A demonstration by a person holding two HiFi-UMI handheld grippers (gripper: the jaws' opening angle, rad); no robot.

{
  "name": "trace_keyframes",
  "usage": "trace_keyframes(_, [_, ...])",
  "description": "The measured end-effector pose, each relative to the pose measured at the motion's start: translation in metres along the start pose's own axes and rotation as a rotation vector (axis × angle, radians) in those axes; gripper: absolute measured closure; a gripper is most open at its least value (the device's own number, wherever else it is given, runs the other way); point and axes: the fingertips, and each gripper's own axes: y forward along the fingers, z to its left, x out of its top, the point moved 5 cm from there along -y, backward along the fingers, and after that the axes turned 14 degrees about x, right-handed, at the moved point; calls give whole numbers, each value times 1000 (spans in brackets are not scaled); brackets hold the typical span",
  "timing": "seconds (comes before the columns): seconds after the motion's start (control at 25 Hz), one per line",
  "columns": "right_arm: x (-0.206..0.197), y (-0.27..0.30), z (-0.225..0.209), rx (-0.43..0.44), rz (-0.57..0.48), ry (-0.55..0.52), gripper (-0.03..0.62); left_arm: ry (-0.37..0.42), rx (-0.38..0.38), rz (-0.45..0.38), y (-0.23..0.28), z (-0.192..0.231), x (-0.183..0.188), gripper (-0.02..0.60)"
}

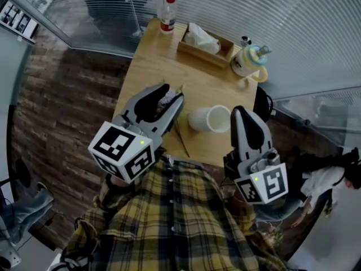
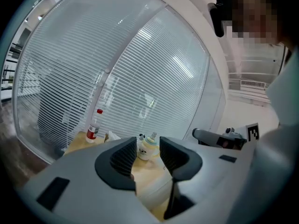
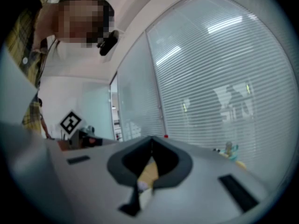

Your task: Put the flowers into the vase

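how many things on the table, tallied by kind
bottle: 1
wooden tray: 1
white tissue: 1
lidded jug: 1
white vase: 1
flower bunch: 1
total: 6

- The vase point(image 1: 210, 119) is a plain white cylinder near the middle of the frame, on the pale wooden worktop point(image 1: 148, 66). It seems to lie on its side, with its open mouth turned to the right.
- The flowers point(image 1: 169, 99) are a small, dull pink-brown cluster up and left of the vase, seen between the parted jaws of the left claw point(image 1: 172, 92). Whether they touch cannot be told.
- A thin brown stem point(image 1: 182, 135) lies flat on the worktop, slanting down to the right, just left of the vase and outside it.
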Motion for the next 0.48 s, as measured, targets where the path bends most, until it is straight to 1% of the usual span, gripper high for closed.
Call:
trace_keyframes(0.16, [-3, -8, -6, 0, -2, 13, 581, -2, 22, 43, 4, -3, -11, 416])
trace_keyframes(0.36, [-6, -16, -12, 5, -12, 31, 581, -6, 52, 124, 8, -6, -29, 416])
trace_keyframes(0.48, [-10, -21, -18, 11, -18, 44, 580, -13, 83, 171, 7, -5, -44, 416])
